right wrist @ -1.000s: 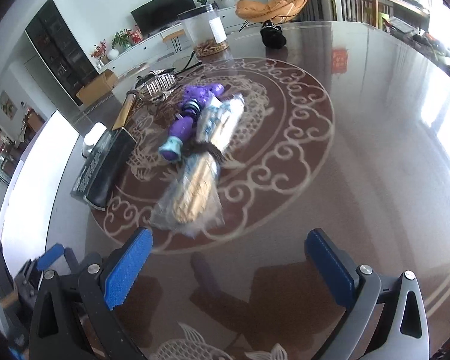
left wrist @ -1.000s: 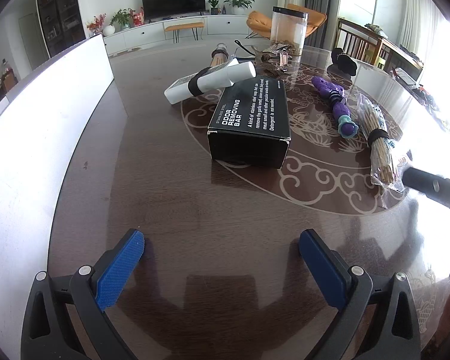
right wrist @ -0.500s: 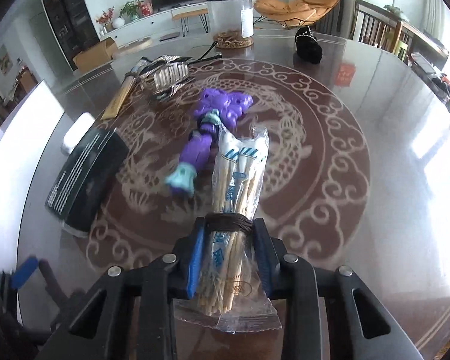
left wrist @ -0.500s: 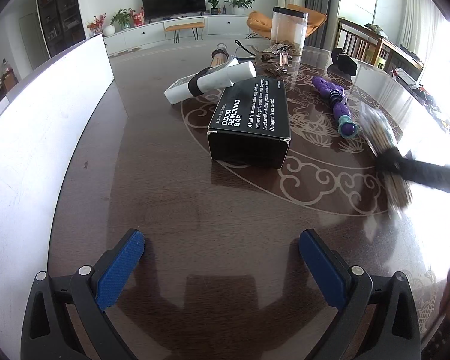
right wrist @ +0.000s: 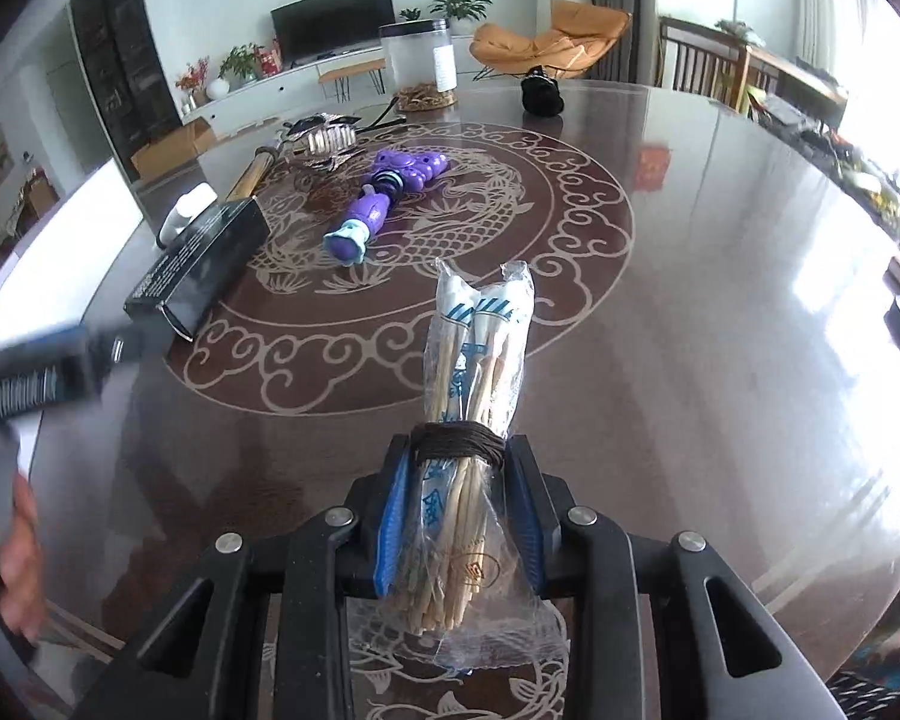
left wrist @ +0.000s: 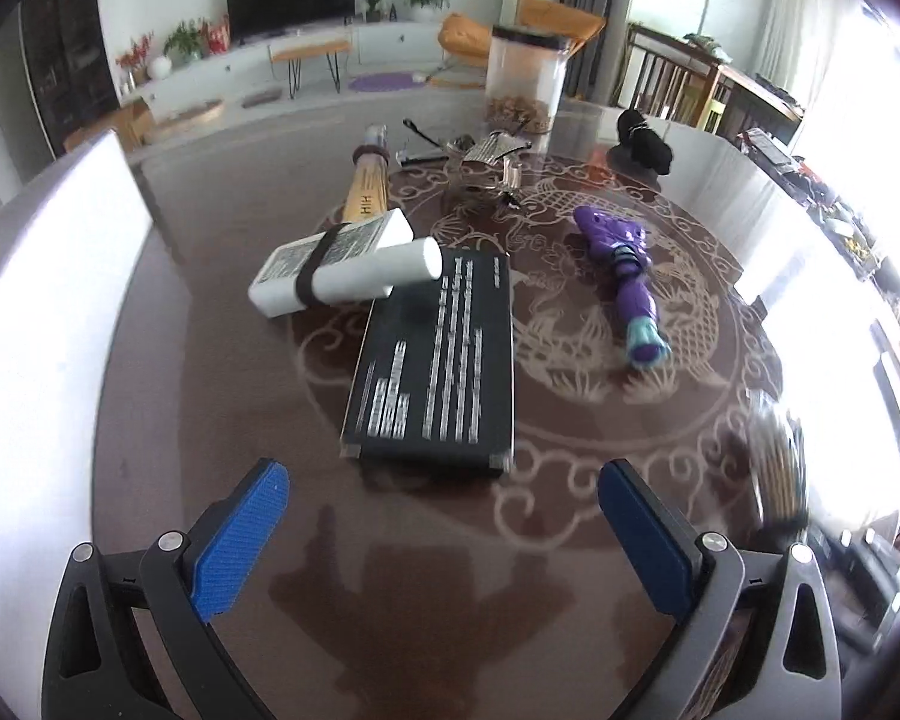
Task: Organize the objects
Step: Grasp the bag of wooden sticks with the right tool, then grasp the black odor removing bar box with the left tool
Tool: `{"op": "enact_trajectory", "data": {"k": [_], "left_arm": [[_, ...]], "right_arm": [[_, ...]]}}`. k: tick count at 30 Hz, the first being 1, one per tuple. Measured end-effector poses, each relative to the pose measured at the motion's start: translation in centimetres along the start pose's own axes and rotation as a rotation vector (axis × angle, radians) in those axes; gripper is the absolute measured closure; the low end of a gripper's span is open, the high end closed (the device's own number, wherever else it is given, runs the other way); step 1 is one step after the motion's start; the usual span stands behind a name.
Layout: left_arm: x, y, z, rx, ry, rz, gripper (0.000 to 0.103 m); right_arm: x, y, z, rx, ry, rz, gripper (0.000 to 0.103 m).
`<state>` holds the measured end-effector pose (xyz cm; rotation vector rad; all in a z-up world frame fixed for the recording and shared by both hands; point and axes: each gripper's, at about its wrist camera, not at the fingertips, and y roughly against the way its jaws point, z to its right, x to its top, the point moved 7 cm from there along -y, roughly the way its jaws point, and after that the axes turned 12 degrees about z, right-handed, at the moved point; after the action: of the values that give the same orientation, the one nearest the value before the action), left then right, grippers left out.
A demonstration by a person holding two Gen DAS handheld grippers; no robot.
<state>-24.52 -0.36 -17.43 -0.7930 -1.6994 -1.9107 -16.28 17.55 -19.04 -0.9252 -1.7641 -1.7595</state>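
Observation:
My right gripper (right wrist: 459,501) is shut on a bundle of chopsticks (right wrist: 477,360) in clear plastic, tied with a dark band and lifted off the table. In the left wrist view that bundle (left wrist: 777,462) shows as a blur at the right edge. My left gripper (left wrist: 444,504) is open and holds nothing, hovering just in front of the black box (left wrist: 435,360). A white banded package (left wrist: 342,267) rests on the box's far end. A purple toy (left wrist: 624,276) lies on the table's round pattern, also seen as the purple toy (right wrist: 378,204) in the right wrist view.
A clear jar (left wrist: 525,81), a silvery packet (left wrist: 489,153), a bamboo roll (left wrist: 369,183) and a black object (left wrist: 645,141) sit at the far side of the brown table (left wrist: 222,360). A white board (left wrist: 36,312) stands along the left edge. A hand (right wrist: 18,558) shows at left.
My right gripper closed on the chopstick bundle and lifted it toward me. My left gripper moved forward up to the black box.

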Motion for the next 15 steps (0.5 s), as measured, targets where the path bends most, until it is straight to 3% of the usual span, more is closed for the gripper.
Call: {"op": "enact_trajectory", "data": {"k": [9,10,11,12,13,15], "left_arm": [[2.0,-5.6,-0.4,0.080,-0.035,-0.082,0.000],[1.9,-5.8,-0.4,0.086,-0.041,-0.075,0.005],[1.9,-5.8,-0.4,0.084,-0.046,-0.061,0.022],[1.9,-5.7,-0.2,0.062,-0.039,-0.046,0.028],[2.0,-5.4,0.0,0.050,-0.041,-0.034,0.040],[1.4,-4.7,0.6,0.052,-0.072,-0.021,0.045]], "right_arm": [[0.0,-0.1,0.1,0.022,-0.016,0.005,0.071],[-0.1,0.1,0.1,0.019,-0.013,0.006,0.071],[-0.1,0.0,0.0,0.019,-0.011,0.006,0.071],[-0.1,0.0,0.0,0.020,-0.012,0.006,0.071],[-0.1,0.1,0.1,0.020,-0.013,0.006,0.071],[-0.1,0.0,0.1,0.019,-0.011,0.006,0.071]]}}
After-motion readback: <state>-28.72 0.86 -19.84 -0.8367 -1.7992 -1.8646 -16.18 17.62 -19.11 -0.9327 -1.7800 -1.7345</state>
